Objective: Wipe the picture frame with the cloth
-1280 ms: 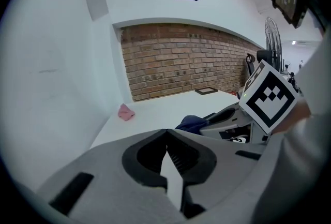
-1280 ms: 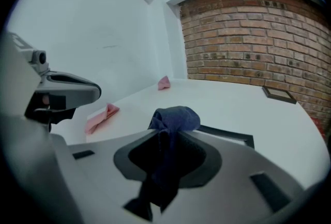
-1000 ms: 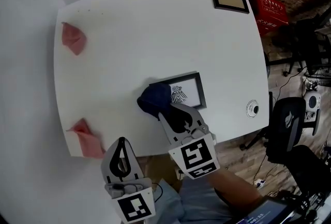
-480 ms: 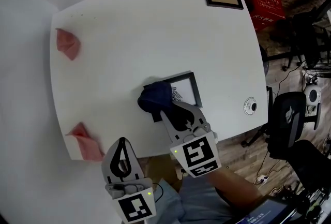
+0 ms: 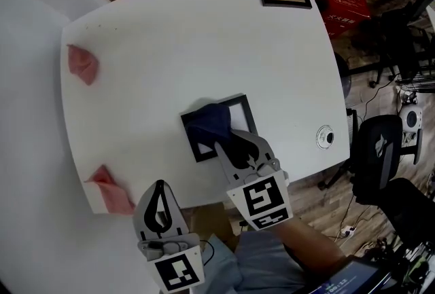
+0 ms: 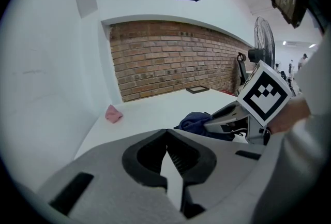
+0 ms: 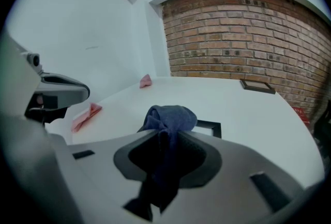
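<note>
Picture frame (image 5: 201,147) first: it lies flat on the white table (image 5: 204,34), near the edge closest to the person and straight ahead of the right gripper (image 5: 221,144). Its long sides run roughly left to right in the head view, rising a little toward the right.

The dark blue cloth (image 5: 209,123) is pinched between the right gripper's jaws. In the right gripper view the fabric fills the slot between them and bunches into a wad beyond the tips. That wad rests on the frame's middle and upper left part. A strip of the white picture shows uncovered to its right, and the near left corner is bare too.

The left gripper (image 5: 161,185) is pressed together on nothing (its own view shows the jaw tips meeting with only table beyond). It hangs off the table's near edge, well apart from the frame, so the right one is plainly the working tool.

My reading is that wiping is under way. The next stroke would likely follow the long axis, sideways toward the uncovered right end, or pull back over the near corner. With no second tool steadying it, the frame may slide along under the cloth.
</note>
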